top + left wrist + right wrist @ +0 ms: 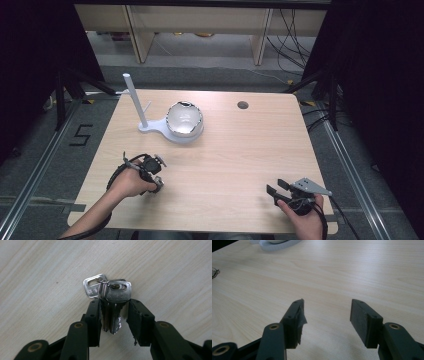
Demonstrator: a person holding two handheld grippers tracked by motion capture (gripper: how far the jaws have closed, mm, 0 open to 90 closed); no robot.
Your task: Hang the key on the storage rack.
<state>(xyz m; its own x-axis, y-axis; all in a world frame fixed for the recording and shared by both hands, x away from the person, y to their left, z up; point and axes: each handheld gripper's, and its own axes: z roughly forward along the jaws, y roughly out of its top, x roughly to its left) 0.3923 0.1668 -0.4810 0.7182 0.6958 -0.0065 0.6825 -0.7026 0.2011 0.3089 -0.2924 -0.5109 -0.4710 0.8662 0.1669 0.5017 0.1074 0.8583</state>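
Fingers [93, 315] of the left gripper [113, 315] stand either side of a bunch of keys [110, 293]; whether they pinch it cannot be told.

Seen from the left gripper view, the key blades lie between the two jaws, close against the left-hand one, with a gap showing to the other; the heads and ring stick out past the tips, over bare desk [37, 277]. From the high view the left gripper [156, 172] sits near the desk's [235, 160] front left corner, the right gripper [276, 190] near the front right corner. Right gripper [325, 315] fingers are spread wide with nothing between them, low over the desk [342, 272]. A white stand with a bowl [184, 120] sits toward the far edge, left of centre.
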